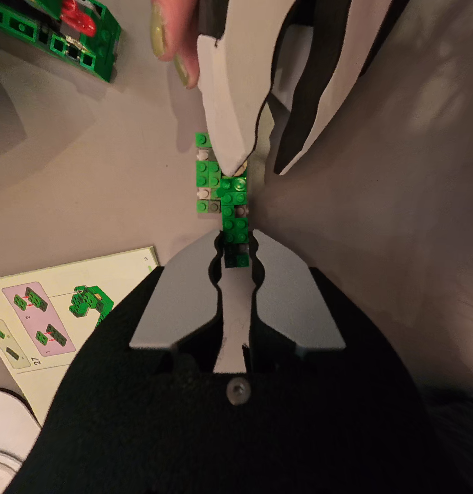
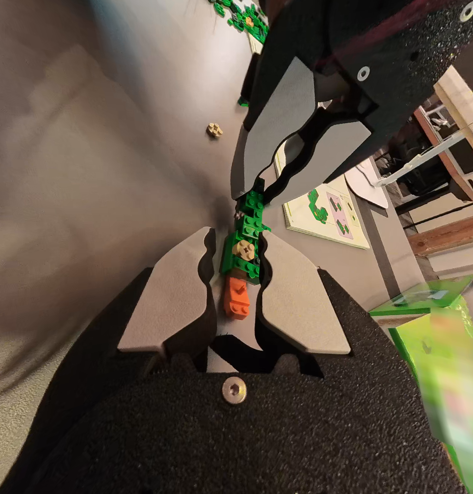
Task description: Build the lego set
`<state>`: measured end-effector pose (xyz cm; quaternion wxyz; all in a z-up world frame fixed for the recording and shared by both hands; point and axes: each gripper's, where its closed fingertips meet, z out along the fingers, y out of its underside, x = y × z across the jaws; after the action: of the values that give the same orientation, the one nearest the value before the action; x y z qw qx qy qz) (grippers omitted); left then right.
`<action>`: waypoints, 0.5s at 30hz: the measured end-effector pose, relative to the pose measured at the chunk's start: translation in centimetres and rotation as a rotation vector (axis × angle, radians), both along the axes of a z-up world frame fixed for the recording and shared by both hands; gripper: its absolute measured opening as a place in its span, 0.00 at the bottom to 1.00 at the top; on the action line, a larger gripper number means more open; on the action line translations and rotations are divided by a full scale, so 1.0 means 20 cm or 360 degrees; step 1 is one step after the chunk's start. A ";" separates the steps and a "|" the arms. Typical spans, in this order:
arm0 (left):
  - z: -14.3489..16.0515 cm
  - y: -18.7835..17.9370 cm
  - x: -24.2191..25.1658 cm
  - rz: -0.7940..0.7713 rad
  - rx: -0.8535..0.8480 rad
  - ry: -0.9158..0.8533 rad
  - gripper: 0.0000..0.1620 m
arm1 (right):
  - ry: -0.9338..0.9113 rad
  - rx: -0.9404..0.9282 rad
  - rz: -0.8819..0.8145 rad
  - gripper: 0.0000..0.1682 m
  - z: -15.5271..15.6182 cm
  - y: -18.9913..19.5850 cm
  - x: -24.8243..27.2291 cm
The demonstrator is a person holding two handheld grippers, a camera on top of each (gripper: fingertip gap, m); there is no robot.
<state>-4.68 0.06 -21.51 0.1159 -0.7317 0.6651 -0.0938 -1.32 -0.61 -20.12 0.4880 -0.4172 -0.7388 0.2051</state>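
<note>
1. Left wrist view: left gripper (image 1: 236, 235) fingers are closed to a narrow gap around the near end of a long green lego strip (image 1: 234, 203), which lies lengthwise over the grey table (image 1: 96, 173). The right gripper (image 1: 252, 167) comes in from above, one white finger tip on the strip's far half; whether it clamps cannot be told here. An instruction booklet (image 1: 56, 307) lies open at lower left, and a larger green model (image 1: 56, 34) sits at upper left.

2. Right wrist view: right gripper (image 2: 236, 230) fingers stand slightly apart, pinching the green end that carries a tan round piece (image 2: 245, 250) and an orange brick (image 2: 236, 300). The left gripper (image 2: 252, 195) grips the opposite end. A spare tan piece (image 2: 214, 130) rests on the table (image 2: 123, 187); a green box (image 2: 430, 334) stands at right.

3. Step in hand, by judgement: joining or straightening two sections of the strip. Next move likely calls for steady opposed pressure, studs aligned.
</note>
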 end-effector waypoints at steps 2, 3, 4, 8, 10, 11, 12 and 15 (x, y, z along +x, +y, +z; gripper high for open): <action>0.00 0.00 0.00 -0.0003 -0.0001 0.0006 0.10 | -0.0009 0.0013 0.0007 0.18 0.00 0.00 0.00; -0.01 0.01 0.00 -0.0006 0.0000 0.0010 0.10 | -0.0019 0.0014 0.0019 0.18 -0.01 0.00 0.00; -0.01 0.01 0.00 -0.0010 -0.0001 0.0011 0.10 | -0.0025 0.0008 0.0029 0.18 -0.01 -0.01 0.00; -0.01 0.01 0.01 -0.0031 -0.0006 0.0009 0.10 | -0.0049 0.0000 0.0051 0.19 -0.02 -0.01 -0.01; -0.01 0.01 0.01 -0.0045 -0.0007 0.0012 0.10 | -0.0066 -0.0017 0.0056 0.19 -0.02 0.00 -0.02; -0.01 0.01 0.01 -0.0049 -0.0008 0.0014 0.10 | -0.0075 -0.0033 0.0058 0.19 -0.03 0.00 -0.02; -0.01 0.02 0.01 -0.0052 -0.0009 0.0015 0.10 | -0.0083 -0.0053 0.0061 0.18 -0.03 0.00 -0.02; -0.01 0.02 0.01 -0.0053 -0.0013 0.0022 0.10 | -0.0091 -0.0091 0.0068 0.17 -0.03 0.00 -0.01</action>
<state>-4.41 0.49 -21.70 0.1066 -0.7216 0.6777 -0.0932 -1.60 -0.67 -20.74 0.4501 -0.4208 -0.7549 0.2245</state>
